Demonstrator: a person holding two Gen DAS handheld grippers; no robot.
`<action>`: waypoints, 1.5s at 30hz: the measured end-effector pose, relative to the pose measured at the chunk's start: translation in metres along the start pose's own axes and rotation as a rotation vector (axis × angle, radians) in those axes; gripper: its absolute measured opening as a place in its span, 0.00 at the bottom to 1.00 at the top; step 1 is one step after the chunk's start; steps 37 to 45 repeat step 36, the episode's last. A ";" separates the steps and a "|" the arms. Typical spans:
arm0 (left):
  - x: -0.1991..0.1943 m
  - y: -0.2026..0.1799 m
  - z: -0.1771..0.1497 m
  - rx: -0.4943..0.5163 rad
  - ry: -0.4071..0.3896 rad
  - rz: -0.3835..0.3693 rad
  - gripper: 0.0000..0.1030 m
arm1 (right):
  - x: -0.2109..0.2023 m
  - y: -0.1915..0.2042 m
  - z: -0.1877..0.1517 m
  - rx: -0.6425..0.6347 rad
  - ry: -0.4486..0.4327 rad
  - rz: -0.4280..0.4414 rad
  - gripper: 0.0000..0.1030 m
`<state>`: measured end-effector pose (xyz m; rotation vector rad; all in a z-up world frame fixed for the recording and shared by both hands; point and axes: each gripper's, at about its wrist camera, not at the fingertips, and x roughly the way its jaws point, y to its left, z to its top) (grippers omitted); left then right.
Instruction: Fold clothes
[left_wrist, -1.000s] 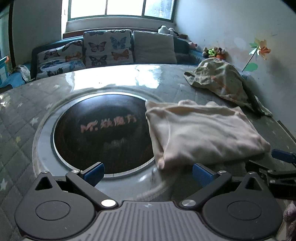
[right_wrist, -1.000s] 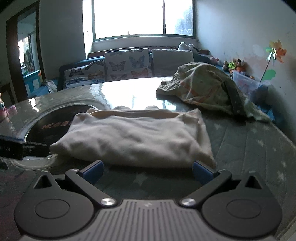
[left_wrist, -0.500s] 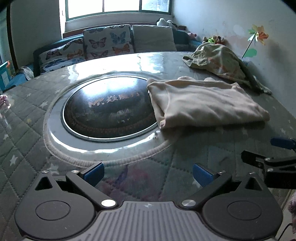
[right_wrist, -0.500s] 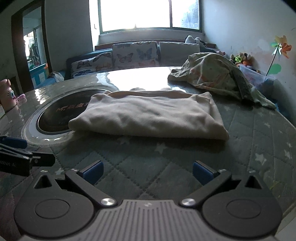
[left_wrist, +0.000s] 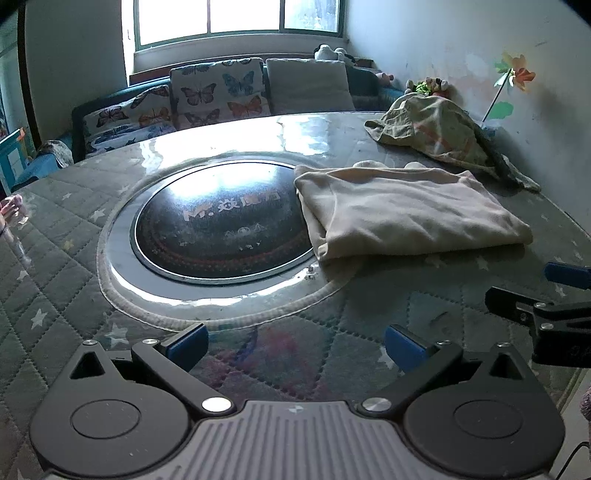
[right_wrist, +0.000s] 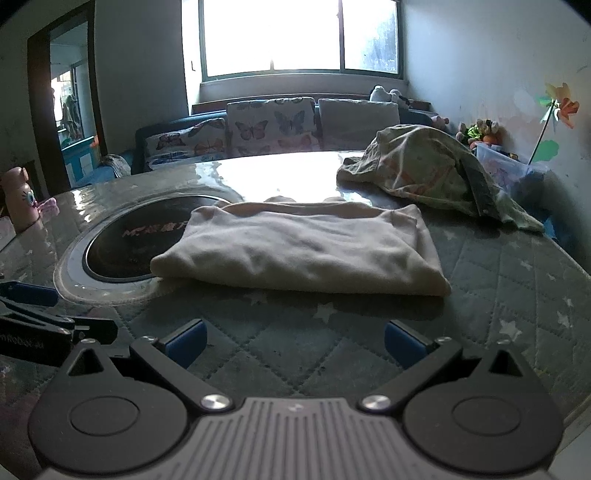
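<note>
Shirt (right_wrist: 299, 251) first: the cream one lies folded on the table (right_wrist: 517, 295), straight ahead of your right claw (right_wrist: 293, 343) and ahead and to the right of your left claw (left_wrist: 295, 345), with bare quilted cover between it and both. Its long axis runs left to right across your right claw's view, so the thick folded edge faces you broadside; from the left claw you look along it at a slant, and its left end overlaps the rim of the dark glass disc (left_wrist: 221, 225) set into the table. Your right claw is the nearer and squarer of the two. Both claws stand with their blue pads wide apart and nothing between them (each shows at the edge of the other's view, low over the table's near side). The shirt looks like a flat, several-layered rectangle, soft and slightly rumpled on top, corners fairly even, collar end turned away toward the window. That fits a shirt already folded and let go; it would fit as well one still due a last fold across its length. Behind it to the right, well apart, a patterned green garment (right_wrist: 424, 173) sits in a loose heap, plainly not folded, and it is nearer your right claw too.
</note>
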<state>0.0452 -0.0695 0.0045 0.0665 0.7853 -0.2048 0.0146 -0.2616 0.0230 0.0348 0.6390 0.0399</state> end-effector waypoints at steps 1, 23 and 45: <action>-0.001 0.000 0.000 0.000 -0.002 0.000 1.00 | -0.001 0.000 0.000 -0.001 -0.002 0.001 1.00; -0.010 -0.007 -0.003 -0.001 -0.015 -0.004 1.00 | -0.011 0.001 -0.001 0.008 -0.022 -0.001 1.00; -0.012 -0.011 -0.003 0.005 -0.019 -0.008 1.00 | -0.014 0.002 0.000 0.007 -0.033 0.005 1.00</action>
